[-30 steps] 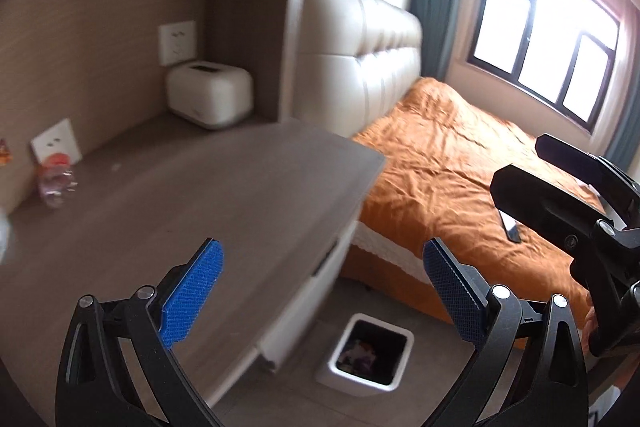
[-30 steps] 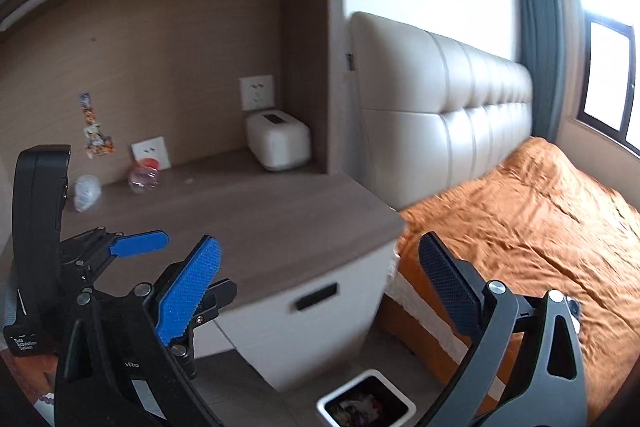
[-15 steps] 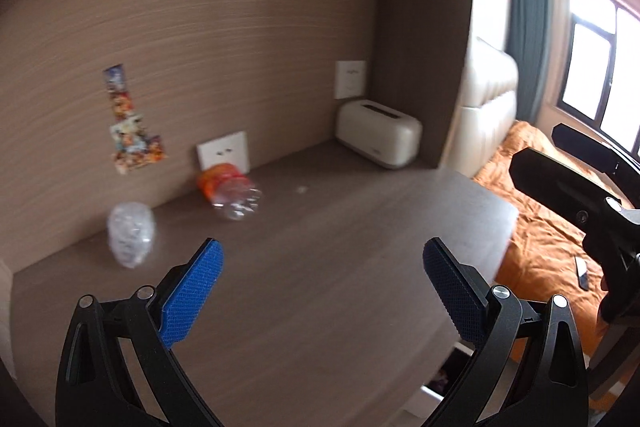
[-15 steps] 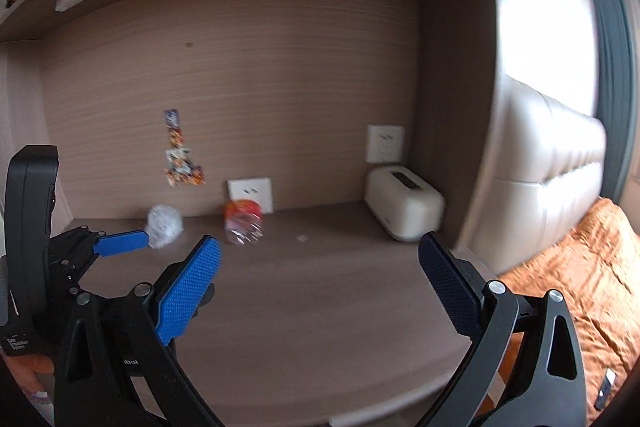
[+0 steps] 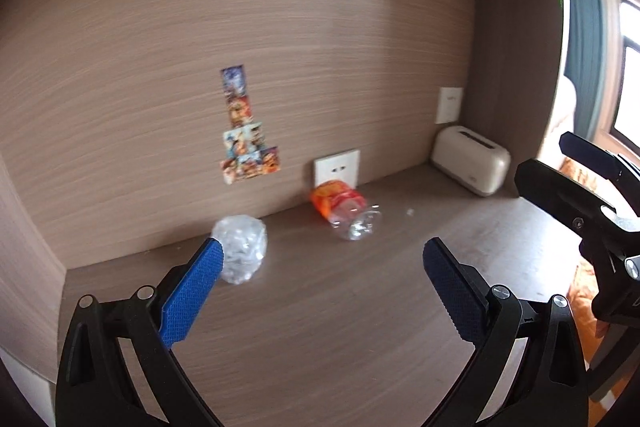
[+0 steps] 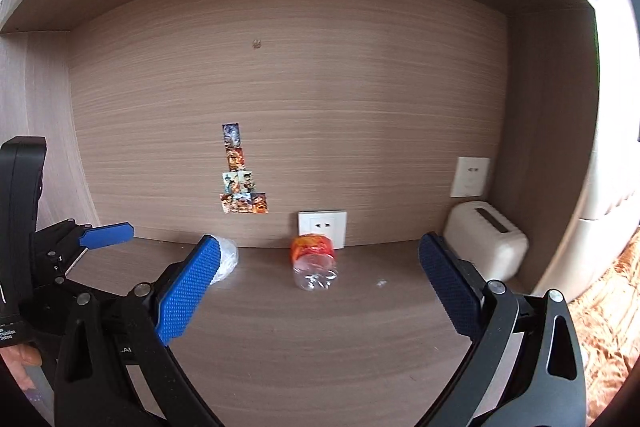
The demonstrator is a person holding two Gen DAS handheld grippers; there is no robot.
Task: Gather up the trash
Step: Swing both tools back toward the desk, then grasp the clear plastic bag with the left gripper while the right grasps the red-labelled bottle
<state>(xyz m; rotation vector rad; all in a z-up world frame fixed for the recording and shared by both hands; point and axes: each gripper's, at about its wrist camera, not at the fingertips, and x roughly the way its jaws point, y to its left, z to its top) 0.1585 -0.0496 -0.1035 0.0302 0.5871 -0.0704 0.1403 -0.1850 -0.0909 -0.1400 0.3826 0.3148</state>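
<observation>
A: From the left wrist view, what do you see?

B: The left hand-held gripper (image 5: 320,291) is spread wide with nothing between its blue pads, hovering over the brown wood-grain surface (image 5: 360,327). Take the white wall socket plate (image 5: 337,167) low on the back panel as the landmark. A crushed clear plastic bottle with an orange label (image 5: 345,209) lies on its side just in front of that socket, its base pointing toward the camera. Left of the socket sits a crumpled ball of clear plastic wrap (image 5: 240,254), right beside the gripper's left fingertip in the picture. Well right of the socket stands a cream rounded toaster-shaped box (image 5: 471,165). Colourful stickers (image 5: 245,143) cling to the panel up and left of the socket. The other tool's black frame shows at the right edge.

A: And the right wrist view?

B: The right hand-held gripper (image 6: 316,291) is released too, jaws far apart and empty. The bottle (image 6: 314,263) lies directly before the socket (image 6: 322,227), roughly centred between the pads. The plastic ball (image 6: 226,261) is left of the socket, partly hidden behind the left pad. The left gripper (image 6: 80,247) shows at the left edge.
</observation>
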